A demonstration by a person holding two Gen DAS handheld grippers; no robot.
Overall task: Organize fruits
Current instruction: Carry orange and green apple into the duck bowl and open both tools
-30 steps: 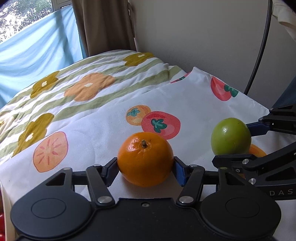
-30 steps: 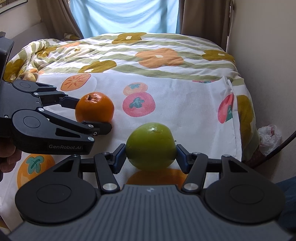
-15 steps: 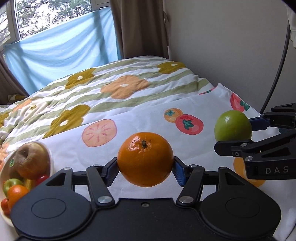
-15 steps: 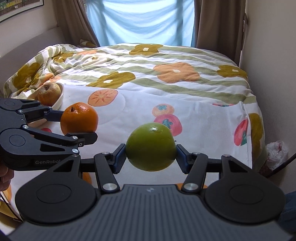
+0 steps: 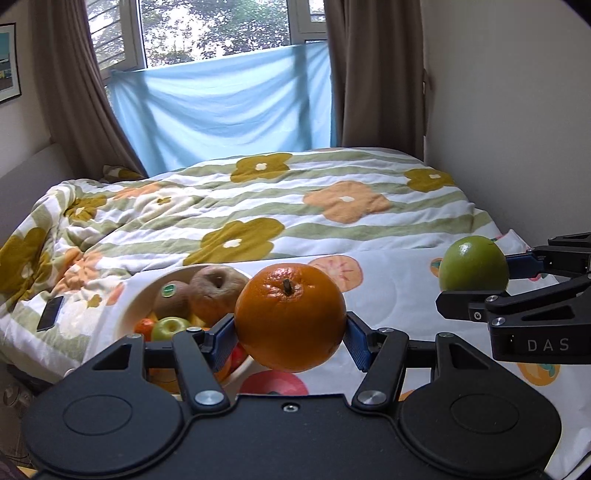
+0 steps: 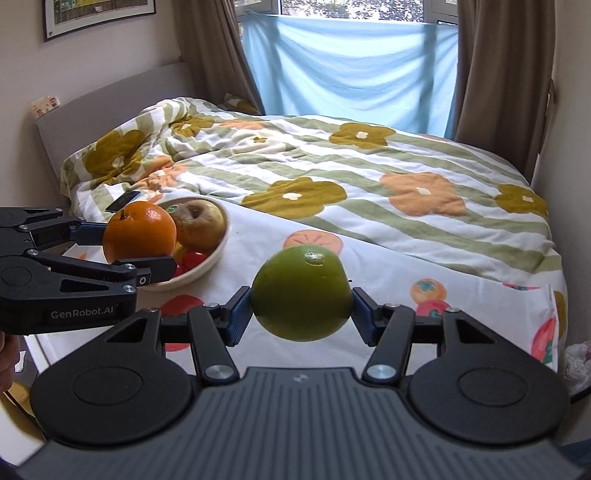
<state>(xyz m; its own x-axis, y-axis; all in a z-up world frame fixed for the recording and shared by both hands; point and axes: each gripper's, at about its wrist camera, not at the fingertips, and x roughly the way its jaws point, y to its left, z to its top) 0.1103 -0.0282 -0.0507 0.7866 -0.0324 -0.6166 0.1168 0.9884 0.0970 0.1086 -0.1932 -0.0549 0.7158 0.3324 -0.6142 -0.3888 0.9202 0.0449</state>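
Nearest in the left wrist view, the left tongs (image 5: 290, 334) are clenched on an orange (image 5: 290, 316), stem up, lifted clear of the bed. Nearest in the right wrist view, the right tongs (image 6: 301, 311) grip a green fruit (image 6: 301, 293) the same way, also off the cloth (image 6: 388, 273).

Just beyond the orange, and to its left, sits the bowl (image 5: 129, 310), already holding a brown apple (image 5: 216, 291), a kiwi (image 5: 170, 297), a small green apple (image 5: 170, 328) and other fruit. From the right wrist view the orange (image 6: 139, 231) hangs at the bowl's (image 6: 207, 266) near rim, while the green fruit is well to the right of it. So the left tongs are the nearer pair; their drop likely comes first, a short way forward and left. The right pair must cross leftward.

Beyond lie a phone (image 5: 50, 314), the flowered quilt (image 5: 332, 206) and the window (image 5: 221, 29).
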